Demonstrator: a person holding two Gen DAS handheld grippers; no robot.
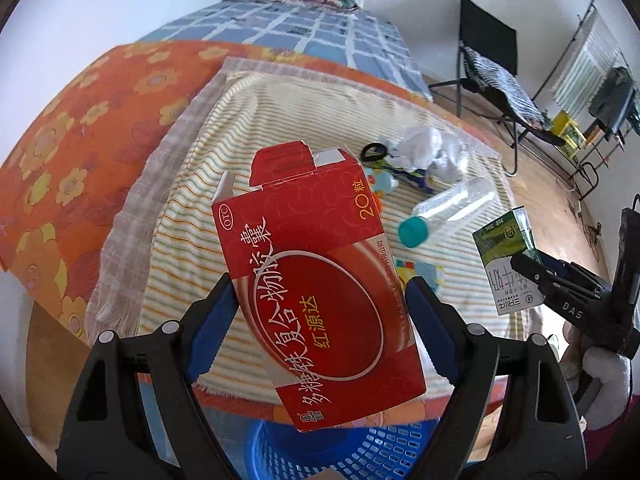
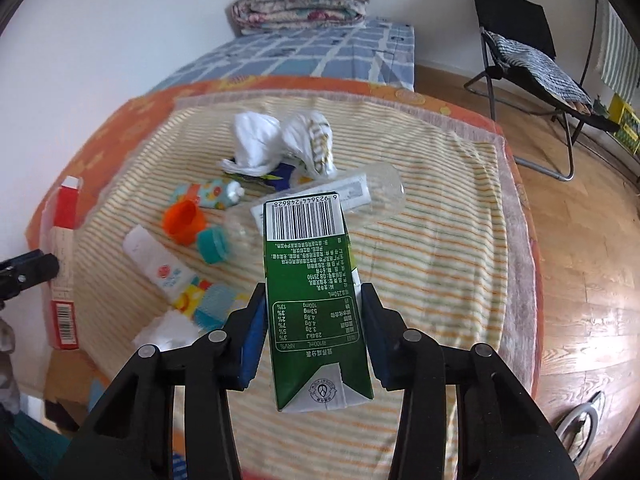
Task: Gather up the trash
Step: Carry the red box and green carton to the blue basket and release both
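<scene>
1. A striped towel [image 2: 440, 216] covers an orange bedspread [image 1: 80, 120]; a folding chair [image 2: 520, 40] stands on wood floor.
2. The left gripper [image 1: 320, 304] clamps one red box [image 1: 316, 280] above a blue basket [image 1: 360, 448].
3. The right gripper [image 2: 314, 320] grips one green carton [image 2: 316, 300].
4. One clear bottle [image 2: 360, 192] lies on the towel.

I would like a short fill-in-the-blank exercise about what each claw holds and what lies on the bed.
1. The left claw grips a ____ medicine box.
2. The right claw grips a green ____.
3. The clear bottle on the striped cloth has a ____ cap.

Missing words: red; carton; teal
</scene>
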